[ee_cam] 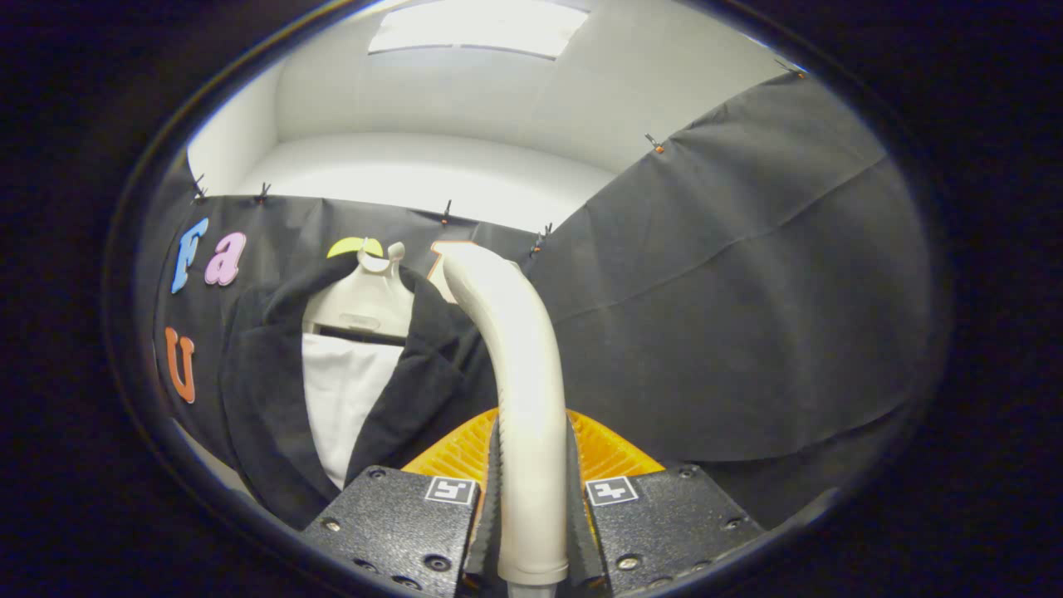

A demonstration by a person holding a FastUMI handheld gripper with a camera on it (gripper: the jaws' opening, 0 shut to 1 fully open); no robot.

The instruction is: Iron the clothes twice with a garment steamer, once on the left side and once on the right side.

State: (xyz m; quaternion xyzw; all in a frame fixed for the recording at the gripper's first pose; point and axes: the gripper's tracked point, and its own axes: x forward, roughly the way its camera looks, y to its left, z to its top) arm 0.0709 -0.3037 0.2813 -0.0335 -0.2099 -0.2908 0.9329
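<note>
My gripper [531,477] is shut on the cream handle of the garment steamer [519,357], which rises between the fingers and curves away toward the upper left. Beyond the fingers and to their left hangs a black jacket [266,390] on a pale hanger form [365,299], with a white shirt front [340,399] showing between its lapels. The steamer's head points toward the jacket's right shoulder; whether it touches the cloth I cannot tell.
Black cloth [731,316] forms the booth's back and right walls, pinned along the top with small clips. Above it are a white wall and a bright ceiling light [477,29].
</note>
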